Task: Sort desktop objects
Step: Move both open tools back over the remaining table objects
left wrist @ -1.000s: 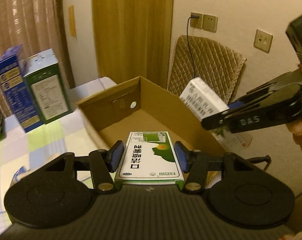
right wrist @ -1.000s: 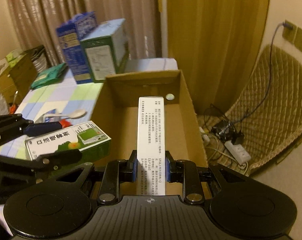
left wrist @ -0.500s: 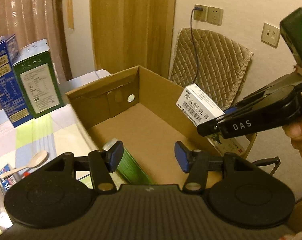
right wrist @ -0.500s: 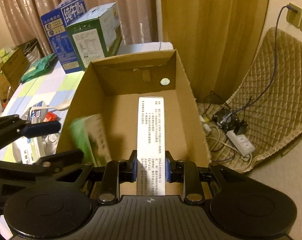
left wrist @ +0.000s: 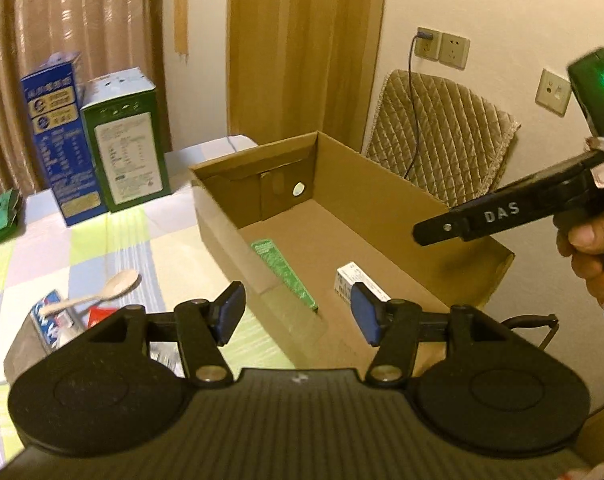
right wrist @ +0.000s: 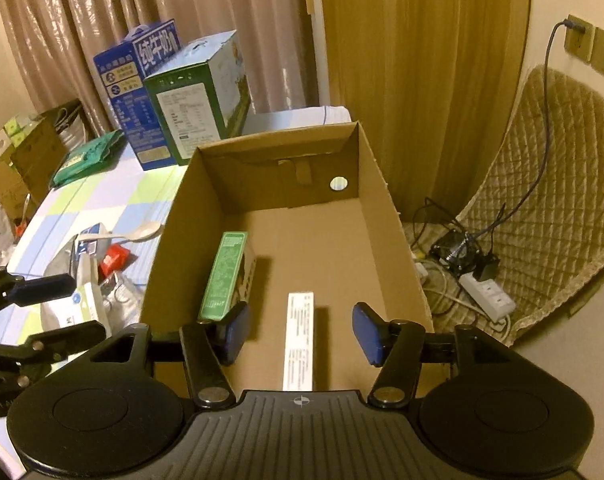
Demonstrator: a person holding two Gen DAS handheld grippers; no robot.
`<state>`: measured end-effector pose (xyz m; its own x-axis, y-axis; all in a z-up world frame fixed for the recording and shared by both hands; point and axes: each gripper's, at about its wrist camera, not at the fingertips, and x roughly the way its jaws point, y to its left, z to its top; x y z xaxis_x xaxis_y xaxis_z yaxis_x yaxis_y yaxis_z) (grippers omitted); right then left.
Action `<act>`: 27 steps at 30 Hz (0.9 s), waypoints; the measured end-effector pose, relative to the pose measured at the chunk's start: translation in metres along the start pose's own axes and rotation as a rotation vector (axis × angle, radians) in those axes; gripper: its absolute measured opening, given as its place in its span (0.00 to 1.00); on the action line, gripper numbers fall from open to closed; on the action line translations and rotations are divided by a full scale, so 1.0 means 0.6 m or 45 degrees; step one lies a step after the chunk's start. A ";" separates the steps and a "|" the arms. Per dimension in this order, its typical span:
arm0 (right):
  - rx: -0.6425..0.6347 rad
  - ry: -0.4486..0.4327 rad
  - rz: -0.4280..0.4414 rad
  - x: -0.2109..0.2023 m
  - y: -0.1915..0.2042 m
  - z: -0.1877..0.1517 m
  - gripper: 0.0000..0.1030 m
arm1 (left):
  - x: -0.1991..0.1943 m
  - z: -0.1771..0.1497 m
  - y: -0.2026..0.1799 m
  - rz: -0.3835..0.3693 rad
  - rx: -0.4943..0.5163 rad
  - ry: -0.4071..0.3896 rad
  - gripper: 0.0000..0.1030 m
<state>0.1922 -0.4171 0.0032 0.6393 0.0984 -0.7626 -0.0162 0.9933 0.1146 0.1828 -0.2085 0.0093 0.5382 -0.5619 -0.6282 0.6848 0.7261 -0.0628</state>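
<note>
Where 1 second ago each gripper clamped a box over the cardboard box, both boxes now lie on its floor: the green box on edge against the left wall, the white box flat and well apart from it, near the middle of the floor.

Over the carton, the right gripper points steeply down, its jaws opening, blue pads clear of the white box that lies far below the gap. At the carton's near left corner the left gripper tilts down, jaws also opening with nothing between them. A hand shows on the right gripper's grip.

Most of the carton floor beyond the 2 boxes is bare, as is its right half. On the checked tablecloth left of the carton, a spoon lies on a small heap of packets, and 2 tall cartons stand at the far end.
</note>
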 end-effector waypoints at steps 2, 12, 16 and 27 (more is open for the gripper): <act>-0.004 -0.011 0.000 -0.014 0.009 -0.009 0.59 | -0.015 -0.007 0.003 0.009 -0.002 -0.005 0.55; -0.074 -0.058 0.025 -0.093 0.082 -0.054 0.86 | -0.106 -0.052 0.023 0.027 -0.046 -0.023 0.76; -0.144 -0.081 0.020 -0.122 0.117 -0.070 0.97 | -0.148 -0.073 0.029 0.050 -0.046 -0.042 0.87; -0.277 -0.079 0.066 -0.147 0.213 -0.116 0.98 | -0.241 -0.130 0.071 0.117 -0.053 -0.048 0.99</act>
<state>0.0804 -0.2944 0.0411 0.6792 0.1522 -0.7180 -0.2110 0.9775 0.0077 0.0957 -0.0652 0.0367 0.6166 -0.5062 -0.6029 0.6111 0.7906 -0.0388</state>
